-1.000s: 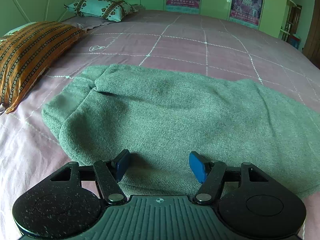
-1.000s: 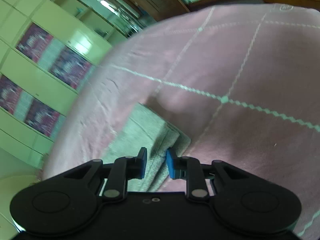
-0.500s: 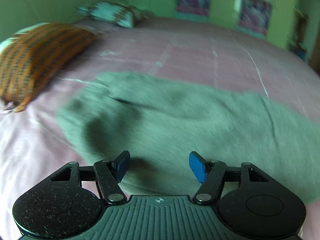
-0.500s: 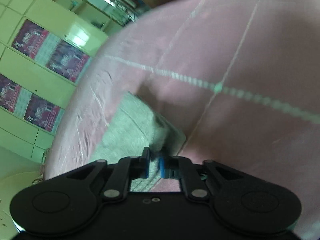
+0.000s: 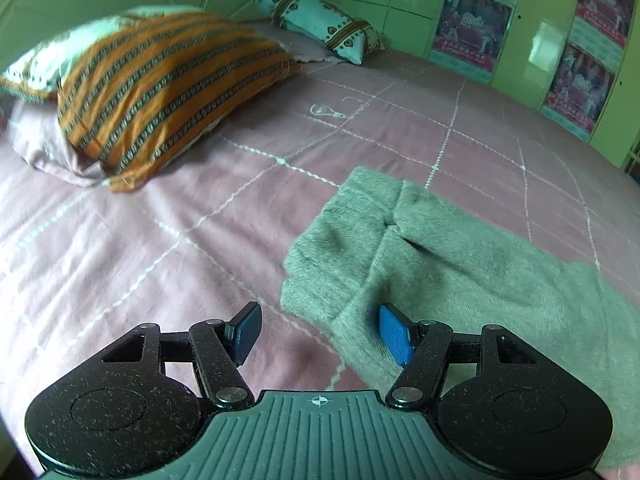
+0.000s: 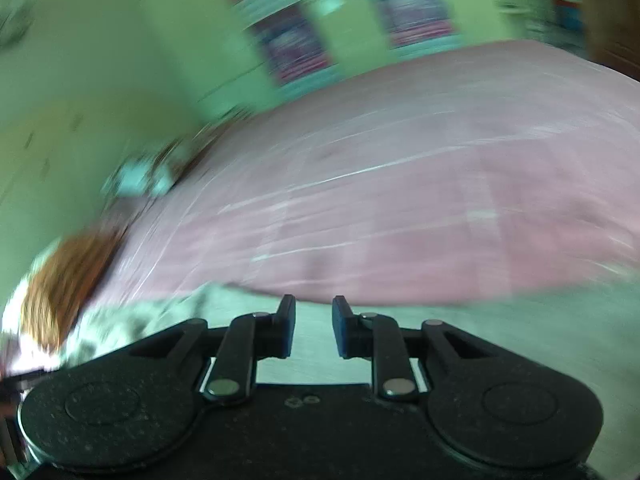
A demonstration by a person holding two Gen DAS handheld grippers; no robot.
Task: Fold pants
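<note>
Grey-green pants [image 5: 460, 268] lie flat on the pink bed [image 5: 160, 248] in the left wrist view, their left end near the middle of the frame. My left gripper [image 5: 320, 334] is open and empty at that near-left corner, its right fingertip [image 5: 394, 334] over the cloth edge and its left one over the sheet. The right wrist view is badly blurred by motion. My right gripper [image 6: 314, 326] stands partly open, with a gap between its fingers, above the pale cloth of the pants [image 6: 500, 328]. It holds nothing.
An orange striped pillow [image 5: 160, 92] and a teal patterned pillow [image 5: 324, 24] lie at the head of the bed, to the left. Green wardrobe doors with posters [image 5: 472, 28] stand behind. Pink sheet with white grid lines spreads left of the pants.
My left gripper has swung left, from the middle of the pants to their left end. My right gripper closed on the cloth edge, then opened and swung fast to a new heading.
</note>
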